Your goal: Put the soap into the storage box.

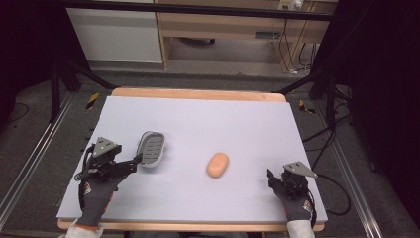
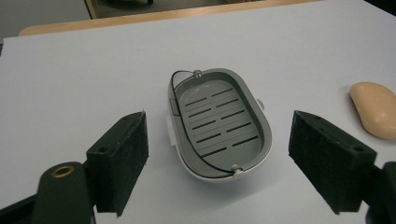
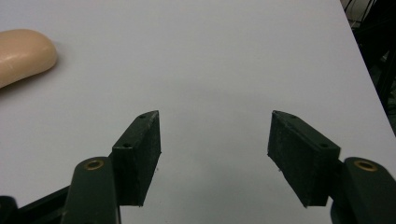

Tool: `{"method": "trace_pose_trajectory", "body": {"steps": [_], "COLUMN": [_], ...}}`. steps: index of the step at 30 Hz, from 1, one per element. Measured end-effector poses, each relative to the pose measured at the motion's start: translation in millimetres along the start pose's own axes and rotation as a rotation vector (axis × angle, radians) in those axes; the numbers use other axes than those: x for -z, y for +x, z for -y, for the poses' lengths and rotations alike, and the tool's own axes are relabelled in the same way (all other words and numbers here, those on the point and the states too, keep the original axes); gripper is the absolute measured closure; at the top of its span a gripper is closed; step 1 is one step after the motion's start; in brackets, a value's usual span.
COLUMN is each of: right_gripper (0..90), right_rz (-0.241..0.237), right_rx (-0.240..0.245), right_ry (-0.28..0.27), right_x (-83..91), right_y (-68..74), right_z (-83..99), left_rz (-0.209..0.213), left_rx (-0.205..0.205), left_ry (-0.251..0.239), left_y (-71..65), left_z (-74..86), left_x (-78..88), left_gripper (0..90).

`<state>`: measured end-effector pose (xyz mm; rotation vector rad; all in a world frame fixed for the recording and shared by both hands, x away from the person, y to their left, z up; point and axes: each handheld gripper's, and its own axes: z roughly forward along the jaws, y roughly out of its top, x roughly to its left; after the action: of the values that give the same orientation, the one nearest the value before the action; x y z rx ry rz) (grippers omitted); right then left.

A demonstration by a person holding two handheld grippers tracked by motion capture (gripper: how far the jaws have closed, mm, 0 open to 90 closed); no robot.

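Left of centre in the high view, a grey soap dish [image 1: 151,148] lies before the wide-open, empty left tool [image 1: 134,161], peach soap [image 1: 218,164] at centre, the right tool [image 1: 270,179] gaping empty lower right on bare counter [image 1: 208,119].

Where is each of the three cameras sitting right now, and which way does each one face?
High view: above the person's side, looking forward and down on the table; both gloved hands show.
Left gripper view: rides the left gripper, open jaws facing the soap dish.
Right gripper view: rides the right gripper, open over bare table.
Shared: the soap bar shows in all three.
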<state>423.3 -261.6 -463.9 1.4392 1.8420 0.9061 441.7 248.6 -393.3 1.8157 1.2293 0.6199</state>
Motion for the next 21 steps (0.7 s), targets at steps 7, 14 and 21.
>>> {"method": "trace_pose_trajectory", "body": {"steps": [7,14,21], "right_gripper": [34.2,34.0,34.1], "right_rz": [-0.003,-0.004,-0.003], "right_rx": [0.001,0.001,0.003], "right_ry": [0.001,0.001,0.000], "right_x": [-0.2,-0.4,-0.5], "right_y": [0.4,1.0,1.0], "right_z": [-0.2,-0.6,-0.9], "left_rz": [0.015,0.026,0.038], "left_rx": [-0.026,-0.040,-0.054], "left_ry": [-0.002,0.003,0.005], "left_y": [-12.8,-22.5,-30.7], "left_z": [-8.0,-13.4,-17.3], "left_x": [-4.6,-9.3,-13.5], "left_gripper": [18.9,18.5,18.1]}}
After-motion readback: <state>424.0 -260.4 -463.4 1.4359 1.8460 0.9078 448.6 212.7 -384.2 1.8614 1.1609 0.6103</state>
